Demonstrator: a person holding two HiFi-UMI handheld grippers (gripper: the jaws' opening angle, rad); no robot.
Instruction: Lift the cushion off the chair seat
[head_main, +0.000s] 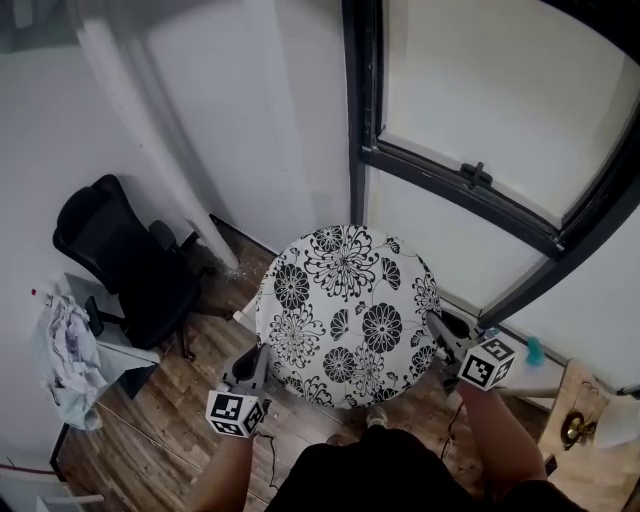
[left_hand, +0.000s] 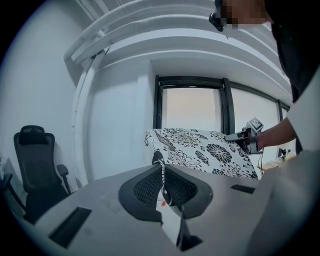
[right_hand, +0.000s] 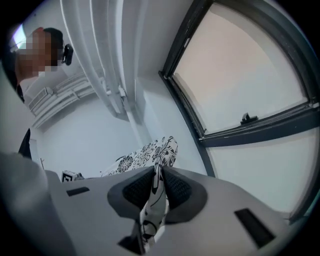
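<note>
- While you grip it from both sides, the cushion (head_main: 345, 315), round and white with black flowers, lies roughly flat in the air above the wooden floor (head_main: 200, 425), in front of the window (head_main: 500, 90).
- Your left tongs (head_main: 252, 368): clamped tight on the cushion's near-left edge. The left gripper view shows fabric pinched between the ribbed pads (left_hand: 147, 187).
- Your right tongs (head_main: 440, 338): clamped tight on the right edge. In the right gripper view, a fold of printed fabric runs down between the pads (right_hand: 175, 190).
- Black office chair (head_main: 125, 265): stands well apart to the left by the white wall (head_main: 60, 120), clear of the cushion.
- Whatever sits directly beneath the cushion is hidden.
</note>
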